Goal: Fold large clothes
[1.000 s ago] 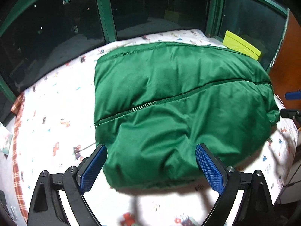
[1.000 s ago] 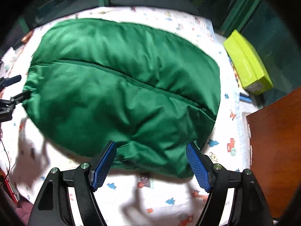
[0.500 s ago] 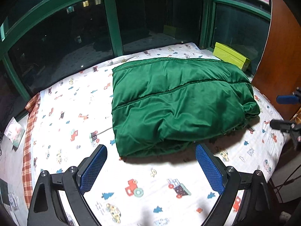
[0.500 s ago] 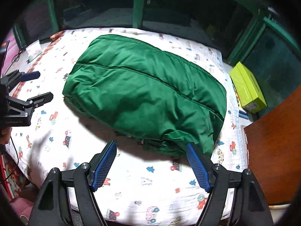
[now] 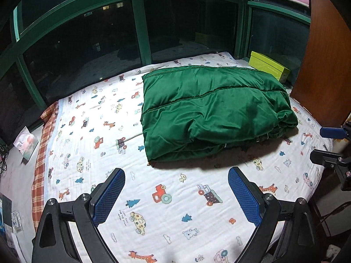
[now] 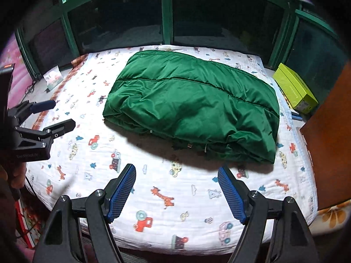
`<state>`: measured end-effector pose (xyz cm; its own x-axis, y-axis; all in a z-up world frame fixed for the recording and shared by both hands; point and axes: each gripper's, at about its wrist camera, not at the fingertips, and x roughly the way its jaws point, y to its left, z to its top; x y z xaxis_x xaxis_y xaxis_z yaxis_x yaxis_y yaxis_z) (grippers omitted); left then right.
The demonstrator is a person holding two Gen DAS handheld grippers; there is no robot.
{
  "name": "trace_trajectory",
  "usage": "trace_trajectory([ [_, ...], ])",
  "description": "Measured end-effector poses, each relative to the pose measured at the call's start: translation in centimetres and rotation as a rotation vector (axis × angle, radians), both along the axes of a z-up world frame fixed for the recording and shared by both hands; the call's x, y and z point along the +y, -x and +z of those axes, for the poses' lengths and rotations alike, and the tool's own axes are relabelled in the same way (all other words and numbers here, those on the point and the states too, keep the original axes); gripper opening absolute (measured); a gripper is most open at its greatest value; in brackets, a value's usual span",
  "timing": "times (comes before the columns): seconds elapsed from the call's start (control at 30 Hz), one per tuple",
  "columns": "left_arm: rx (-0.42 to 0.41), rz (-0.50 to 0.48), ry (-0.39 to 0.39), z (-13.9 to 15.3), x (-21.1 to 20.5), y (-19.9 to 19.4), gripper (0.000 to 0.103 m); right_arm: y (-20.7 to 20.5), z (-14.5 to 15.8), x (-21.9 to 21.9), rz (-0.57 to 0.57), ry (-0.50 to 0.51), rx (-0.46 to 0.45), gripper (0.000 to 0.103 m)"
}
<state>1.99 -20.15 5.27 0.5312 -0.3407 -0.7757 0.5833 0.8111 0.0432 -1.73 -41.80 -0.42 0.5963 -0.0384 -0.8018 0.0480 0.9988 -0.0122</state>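
While the green padded garment (image 5: 215, 107) lies folded on the bed (image 5: 166, 197), toward its far right part, both the left claw (image 5: 176, 194) and right claw (image 6: 176, 194) hang spread and empty over the cartoon-print sheet. A lime box (image 6: 295, 88) sits beside the bed; its lettering is unreadable.

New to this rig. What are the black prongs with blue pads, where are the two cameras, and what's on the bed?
No robot arm here: a person holds a two-finger gripper in each hand. Each picture comes from a fisheye camera on one gripper, looking forward along its jaws. The left gripper and right gripper are both open, holding nothing. Each also shows at the edge of the other's view. On the cartoon-print bedsheet lies a folded green padded garment. A yellow-green box sits near the window.
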Motion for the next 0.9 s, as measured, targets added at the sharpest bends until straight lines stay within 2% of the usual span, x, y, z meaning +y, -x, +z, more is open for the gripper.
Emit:
trace_trajectory([
  [0.17, 0.021, 0.004, 0.002, -0.4, 0.9, 0.8, 0.102, 1.0, -0.5, 0.9, -0.026, -0.025, -0.019, 0.084],
  [0.5, 0.043, 0.018, -0.003, -1.1, 1.8, 1.8, 0.102, 2.1, -2.8, 1.8, -0.077, -0.038, 0.008, 0.084],
  [0.7, 0.053, 0.013, -0.004, -1.5, 1.6, 2.2, 0.102, 2.4, -3.7, 1.3, -0.118, -0.031, 0.022, 0.084],
  [0.9, 0.046, -0.004, -0.027, -1.9, 0.5, 2.7, 0.102, 2.4, -4.2, 0.6, -0.147, -0.066, 0.022, 0.084],
])
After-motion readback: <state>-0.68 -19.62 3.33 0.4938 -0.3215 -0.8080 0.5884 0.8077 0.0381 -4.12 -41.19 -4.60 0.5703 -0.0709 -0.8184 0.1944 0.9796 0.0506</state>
